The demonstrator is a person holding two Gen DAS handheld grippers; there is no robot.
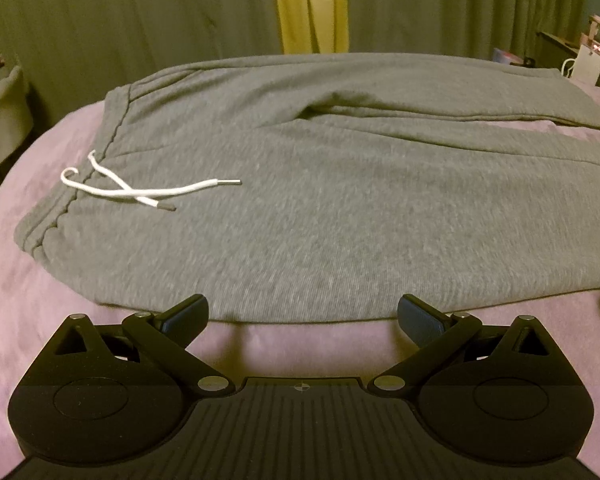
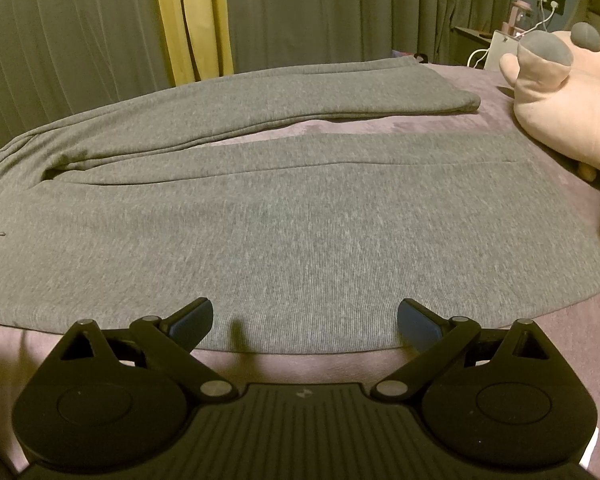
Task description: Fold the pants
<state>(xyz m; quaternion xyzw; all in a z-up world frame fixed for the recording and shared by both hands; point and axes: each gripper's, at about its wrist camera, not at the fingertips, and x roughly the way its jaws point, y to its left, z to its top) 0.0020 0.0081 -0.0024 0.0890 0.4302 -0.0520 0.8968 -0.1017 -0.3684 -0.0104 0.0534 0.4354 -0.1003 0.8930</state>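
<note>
The grey pants (image 1: pixel 300 184) lie flat on the bed (image 1: pixel 28 312), which has a mauve cover. The waistband is to the left and the legs extend to the right. The white drawstring (image 1: pixel 140 190) rests on the fabric near the waistband. The far leg (image 2: pixel 260 96) angles away from the near leg (image 2: pixel 300 232). The left gripper (image 1: pixel 302 314) hovers at the near hem edge, jaws released and holding nothing. The right gripper (image 2: pixel 304 318) is positioned likewise, jaws released. A pink plush toy (image 2: pixel 560 96) sits right of the legs. Curtains (image 2: pixel 80 48) hang behind the bed.

pants (image 2: pixel 300 220) waistband cut off left, plush toy (image 2: pixel 572 92) cut off right
</note>
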